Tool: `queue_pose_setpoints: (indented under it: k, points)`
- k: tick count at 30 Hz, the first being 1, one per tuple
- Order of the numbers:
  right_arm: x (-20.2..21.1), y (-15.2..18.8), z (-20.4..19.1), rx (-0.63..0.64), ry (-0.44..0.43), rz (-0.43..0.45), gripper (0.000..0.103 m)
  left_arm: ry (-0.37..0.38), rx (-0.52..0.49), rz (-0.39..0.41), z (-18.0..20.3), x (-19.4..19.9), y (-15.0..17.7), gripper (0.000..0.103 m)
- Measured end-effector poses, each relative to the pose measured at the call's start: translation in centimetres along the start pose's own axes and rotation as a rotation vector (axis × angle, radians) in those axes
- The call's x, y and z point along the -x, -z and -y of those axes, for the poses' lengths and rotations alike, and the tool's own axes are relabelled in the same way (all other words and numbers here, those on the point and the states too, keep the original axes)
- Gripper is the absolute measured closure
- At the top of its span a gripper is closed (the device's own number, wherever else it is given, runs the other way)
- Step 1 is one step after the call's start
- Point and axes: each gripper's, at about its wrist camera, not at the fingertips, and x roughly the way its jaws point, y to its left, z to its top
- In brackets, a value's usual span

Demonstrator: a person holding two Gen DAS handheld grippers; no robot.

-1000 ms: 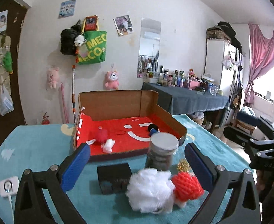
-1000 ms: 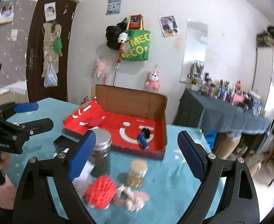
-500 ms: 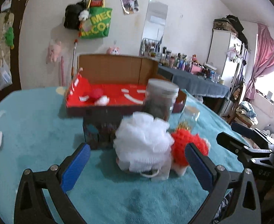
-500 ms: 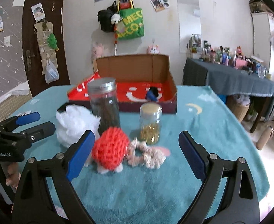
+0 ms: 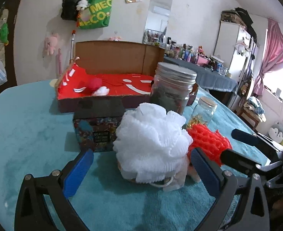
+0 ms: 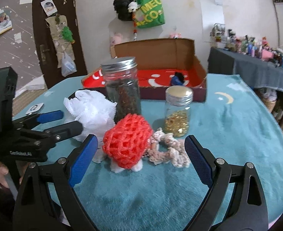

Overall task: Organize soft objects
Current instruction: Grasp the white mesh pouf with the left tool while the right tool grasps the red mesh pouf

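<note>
While both tongs stand wide and empty, findings are as follows.
Left tongs [image 5: 141, 163]: spread wide, holding nothing; the white mesh bath pouf [image 5: 151, 144] sits between the blue pads, right pad beside its flank, no contact evident.
Right tongs [image 6: 141, 154]: spread wide, holding nothing; the red mesh pouf [image 6: 128, 144] lies between the pads, nearer the left one.
Location of soft items: both poufs and a beige knitted scrunchie [image 6: 168, 148] rest on the teal surface [image 6: 228, 134], short of the open cardboard box [image 6: 180, 61] with red lining.
Obstructions: a tall dark-filled jar [image 6: 122, 88] and a small jar of gold pieces [image 6: 178, 111] stand just behind the poufs.
Governing relation: each pouf lies straight ahead of its own tongs; poufs touch one another.
Judgement: closing either tongs may drag the neighbouring pouf.
</note>
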Motion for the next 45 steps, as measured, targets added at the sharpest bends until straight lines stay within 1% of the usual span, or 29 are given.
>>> queue_pose_setpoints:
  k: [1,2,3,4,5,6,7,8,9,10,13,19,26,34,45]
  points:
    - [-0.3,0.0,0.0,0.000,-0.012,-0.005,0.011,0.007,-0.002,-0.010,0.0,-0.3,-0.1,0.009]
    - [-0.7,0.0,-0.1,0.001,-0.024,-0.011,0.011,0.018,-0.002,-0.021,0.0,-0.7,-0.1,0.020]
    - [-1.0,0.0,0.0,0.000,-0.042,-0.014,0.011,0.035,-0.002,-0.041,0.0,-1.1,0.1,0.027]
    - [-1.2,0.0,0.0,-0.002,-0.054,-0.020,0.012,0.055,0.003,-0.066,0.0,-1.6,0.1,0.036]
    - [-1.4,0.1,-0.1,-0.006,-0.065,-0.027,0.018,0.067,0.009,-0.080,-0.1,-1.8,0.1,0.039]
    - [-1.5,0.1,-0.1,-0.008,-0.078,-0.029,0.031,0.075,0.009,-0.079,-0.1,-1.8,0.3,0.041]
    - [-1.6,0.2,-0.1,-0.009,-0.089,-0.033,0.039,0.078,0.007,-0.072,-0.1,-1.6,0.3,0.046]
    - [-1.7,0.2,-0.2,-0.008,-0.093,-0.038,0.056,0.080,0.006,-0.070,-0.1,-1.5,0.4,0.050]
    - [-1.9,0.3,-0.2,-0.007,-0.104,-0.048,0.061,0.082,0.009,-0.068,-0.1,-1.3,0.4,0.053]
    - [-1.9,0.4,-0.2,-0.010,-0.115,-0.048,0.061,0.086,0.013,-0.068,-0.2,-1.2,0.5,0.056]
    - [-1.3,0.5,-0.6,0.004,-0.118,-0.022,0.071,0.091,0.016,-0.065,-0.4,-0.8,0.6,0.063]
    - [-0.6,0.6,-0.7,-0.004,-0.137,-0.002,0.073,0.101,0.018,-0.061,-0.1,-0.4,0.5,0.071]
    - [0.1,0.4,-0.2,-0.025,-0.137,0.017,0.073,0.119,0.027,-0.047,-0.6,0.5,0.3,0.077]
    - [0.6,0.4,-0.2,-0.029,-0.137,0.024,0.073,0.117,0.029,-0.035,-0.8,1.0,0.3,0.079]
    - [1.7,0.1,-0.1,-0.025,-0.126,0.058,0.073,0.113,0.024,0.026,-1.1,3.7,-0.2,0.080]
